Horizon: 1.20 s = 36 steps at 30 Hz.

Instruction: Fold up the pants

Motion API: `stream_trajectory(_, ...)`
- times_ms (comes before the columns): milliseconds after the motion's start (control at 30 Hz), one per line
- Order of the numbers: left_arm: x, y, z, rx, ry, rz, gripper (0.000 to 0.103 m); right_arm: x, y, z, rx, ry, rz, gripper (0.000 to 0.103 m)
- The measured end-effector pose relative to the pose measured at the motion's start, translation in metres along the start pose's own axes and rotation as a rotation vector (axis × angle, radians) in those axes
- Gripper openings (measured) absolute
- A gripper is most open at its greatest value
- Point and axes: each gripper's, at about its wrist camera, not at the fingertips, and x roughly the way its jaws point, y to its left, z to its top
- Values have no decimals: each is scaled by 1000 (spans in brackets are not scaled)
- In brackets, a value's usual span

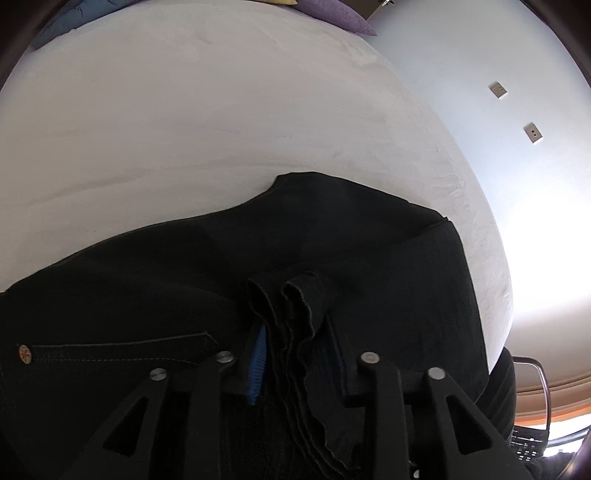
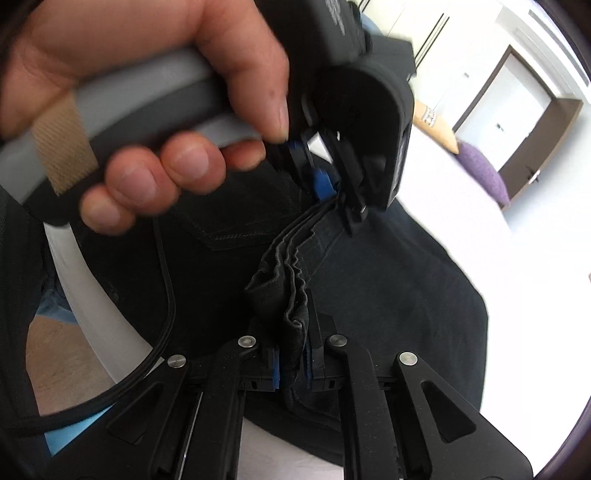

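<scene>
Black pants [image 1: 351, 236] lie on a white bed [image 1: 184, 110], folded over on themselves. My left gripper [image 1: 291, 354] is shut on a stacked bunch of their hem edges, blue pad showing beside the cloth. In the right wrist view my right gripper [image 2: 293, 363] is shut on the same stack of black pants [image 2: 388, 288] edges. The left gripper [image 2: 328, 192], held by a hand [image 2: 147, 110], clamps the same stack a short way further along. A back pocket seam [image 2: 229, 236] shows beside the stack.
A purple cushion [image 1: 340, 18] lies at the bed's far end, also in the right wrist view [image 2: 484, 173]. A white wall with two switch plates [image 1: 498, 90] runs along the right. A black cable [image 2: 162, 295] hangs from the left gripper.
</scene>
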Motion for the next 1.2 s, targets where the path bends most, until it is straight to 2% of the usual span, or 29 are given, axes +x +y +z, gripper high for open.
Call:
stream_trajectory(33, -3, -1, 0, 7, -8, 20, 46, 3, -5, -5, 21, 24, 23, 11)
stream_trajectory(67, -9, -2, -1, 17, -22, 63, 59, 3, -11, -9, 48, 28, 49, 11)
stream_trajectory(100, -15, 5, -2, 27, -35, 96, 70, 0, -18, -12, 77, 28, 89, 15)
stream_trajectory(133, -21, 3, -2, 37, -55, 152, 75, -6, -29, -17, 124, 35, 158, 24)
stream_trajectory(167, -26, -1, -2, 49, -79, 223, 79, -11, -39, -20, 163, 43, 207, 28)
stream_trajectory(200, -31, -7, -2, 64, -99, 268, 79, -18, -53, -26, 217, 44, 261, 36)
stream_trajectory(233, -36, -13, -3, 78, -120, 287, 79, -30, -72, -34, 293, 23, 325, 50)
stream_trajectory(267, -42, -20, -6, 87, -144, 283, 79, -38, -90, -41, 356, -4, 373, 54)
stream_trajectory(333, -49, -41, -13, 119, -191, 262, 79, -50, -139, -62, 516, -62, 469, 56)
stream_trajectory(433, -38, -80, -32, 185, -221, 245, 79, -35, -223, -97, 779, -104, 629, 54)
stream_trajectory(500, -17, -91, -47, 219, -176, 224, 79, -16, -272, -114, 900, -130, 700, 43)
stream_trajectory(567, 13, -94, -60, 220, -99, 237, 76, 9, -310, -122, 958, -144, 799, 42)
stream_trajectory(600, 24, -92, -67, 213, -85, 255, 76, 25, -329, -126, 983, -143, 816, 42)
stream_trajectory(633, 25, -93, -72, 227, -125, 266, 77, 40, -344, -126, 1005, -131, 828, 42)
stream_trajectory(700, 26, -95, -77, 232, -145, 276, 78, 75, -365, -132, 1055, -102, 883, 42)
stream_trajectory(767, 27, -93, -76, 224, -141, 275, 78, 107, -378, -138, 1087, -66, 880, 42)
stream_trajectory(800, 28, -94, -75, 227, -137, 279, 78, 122, -380, -142, 1101, -41, 912, 41)
stream_trajectory(833, 28, -93, -75, 228, -135, 279, 78, 134, -379, -144, 1113, -11, 935, 31)
stream_trajectory(900, 30, -94, -74, 223, -134, 278, 79, 154, -377, -150, 1102, 22, 923, 28)
stream_trajectory(1000, 32, -95, -74, 220, -143, 279, 79, 137, -359, -163, 1013, 44, 933, 28)
stream_trajectory(1100, 34, -98, -79, 219, -150, 278, 80, 111, -321, -179, 898, 82, 924, 28)
stream_trajectory(1200, 31, -89, -86, 215, -154, 272, 80, 74, -294, -207, 879, 87, 925, 28)
